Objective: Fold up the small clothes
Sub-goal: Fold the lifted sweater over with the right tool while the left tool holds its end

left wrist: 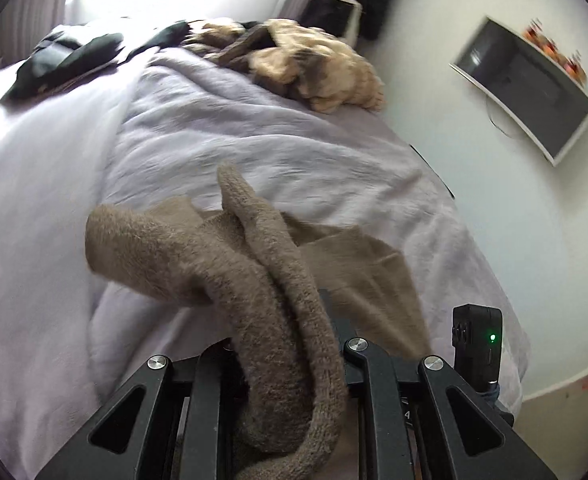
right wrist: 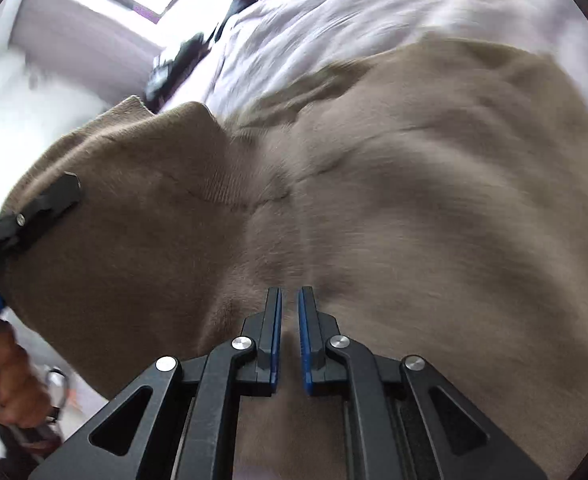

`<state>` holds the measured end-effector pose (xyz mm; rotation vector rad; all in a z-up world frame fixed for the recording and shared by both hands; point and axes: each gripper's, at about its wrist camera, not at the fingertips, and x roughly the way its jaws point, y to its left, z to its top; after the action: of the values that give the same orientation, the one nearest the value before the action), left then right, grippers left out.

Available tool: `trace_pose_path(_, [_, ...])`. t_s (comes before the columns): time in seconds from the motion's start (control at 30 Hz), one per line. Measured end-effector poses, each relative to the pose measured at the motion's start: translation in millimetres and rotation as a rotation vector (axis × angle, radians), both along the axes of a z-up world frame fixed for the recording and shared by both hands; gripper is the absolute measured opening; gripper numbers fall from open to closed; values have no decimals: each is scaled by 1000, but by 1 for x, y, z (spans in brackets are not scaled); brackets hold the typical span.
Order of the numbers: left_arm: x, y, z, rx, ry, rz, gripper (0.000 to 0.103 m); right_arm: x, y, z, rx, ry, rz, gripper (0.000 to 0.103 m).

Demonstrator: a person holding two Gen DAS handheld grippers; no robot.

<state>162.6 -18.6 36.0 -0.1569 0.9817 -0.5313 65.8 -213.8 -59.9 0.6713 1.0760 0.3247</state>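
A taupe fuzzy sweater (left wrist: 165, 256) is bunched up between the fingers of my left gripper (left wrist: 277, 320), which is shut on it. The cloth drapes over the jaws and hides the pads. In the right wrist view the sweater (right wrist: 414, 200) spreads wide over the bed, and its left edge is lifted where the left gripper (right wrist: 41, 208) clamps it, with a hand (right wrist: 9, 380) below. My right gripper (right wrist: 289, 292) hovers over the sweater's middle, its blue pads (right wrist: 302, 332) nearly together. I see no cloth between them.
A lavender blanket (left wrist: 253, 140) covers the bed. At its far end lie a tan fluffy heap (left wrist: 322, 68) and dark clothes (left wrist: 65, 60). A dark screen (left wrist: 526, 84) hangs on the white wall to the right. A black device with a green light (left wrist: 476, 344) stands near my left gripper.
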Motion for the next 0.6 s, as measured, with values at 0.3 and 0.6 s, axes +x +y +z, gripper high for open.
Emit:
trace_pose_path(0.3, [-5, -172, -46, 216, 31, -213, 20, -52, -101, -25, 218, -19, -198, 13])
trace_pose_path(0.6, [-29, -174, -32, 200, -49, -181, 80, -77, -138, -55, 478, -49, -289, 23])
